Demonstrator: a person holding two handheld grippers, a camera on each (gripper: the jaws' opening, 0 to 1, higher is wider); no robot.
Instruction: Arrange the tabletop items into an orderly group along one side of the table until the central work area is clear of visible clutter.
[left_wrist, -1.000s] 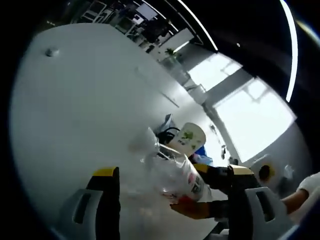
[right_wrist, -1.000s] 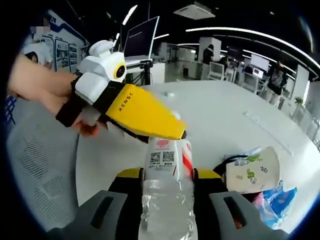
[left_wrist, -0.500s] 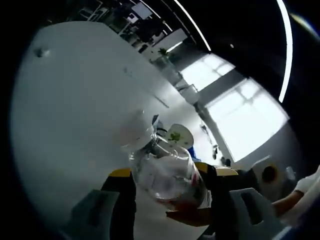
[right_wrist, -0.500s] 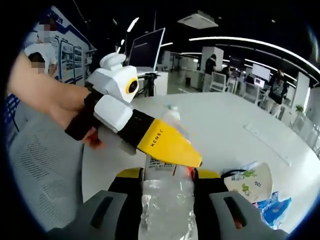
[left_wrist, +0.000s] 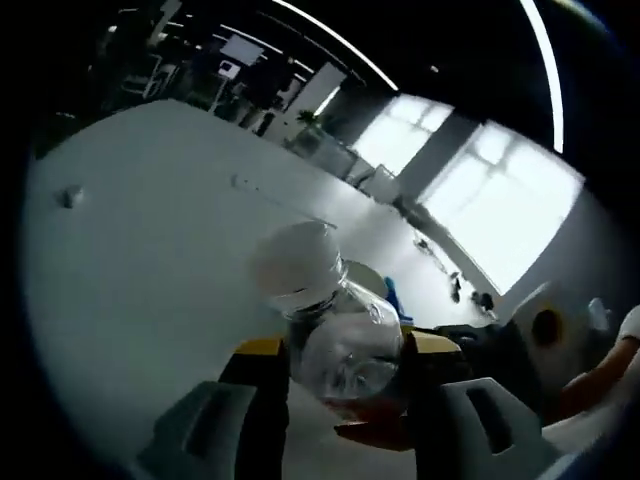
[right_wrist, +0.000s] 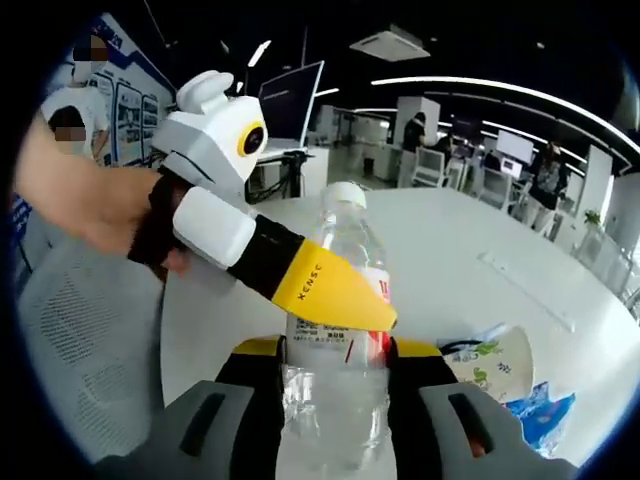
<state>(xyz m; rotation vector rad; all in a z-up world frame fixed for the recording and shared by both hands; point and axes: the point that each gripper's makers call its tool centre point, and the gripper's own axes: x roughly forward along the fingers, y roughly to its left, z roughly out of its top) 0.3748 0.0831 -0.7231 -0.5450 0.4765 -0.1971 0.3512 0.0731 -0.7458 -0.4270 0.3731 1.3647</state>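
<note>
Right gripper (right_wrist: 335, 375): jaws rise from the bottom of the right gripper view, black with yellow tips, pinching a clear plastic bottle (right_wrist: 338, 300) between them. The bottle stands upright in that view, white cap at the top, a white and red label around its middle, the jaws pressed against its lower body.

Left gripper (left_wrist: 345, 385): in the left gripper view its jaws close on the same bottle (left_wrist: 335, 330), whose white cap points toward the camera and up-left, clear body between the yellow-tipped jaws. Seen from the right gripper view, the left gripper (right_wrist: 375, 318) enters from the left, pointing down and to the right, its yellow and black jaw lying across the bottle's label.

Hand (right_wrist: 120, 215): a person's bare hand wraps the left gripper's handle at the left of the right gripper view, forearm extending out toward the left edge.

Tabletop (right_wrist: 450, 250): white, round-edged, beneath and beyond the bottle; also broad and white in the left gripper view (left_wrist: 150, 260).

Paper cup (right_wrist: 500, 365): white with a green print, lying on its side on the tabletop right of the right gripper, beside a blue wrapper (right_wrist: 545, 410).

Small pale object (left_wrist: 72, 196): alone on the tabletop, well apart from the bottle; kind cannot be told.
</note>
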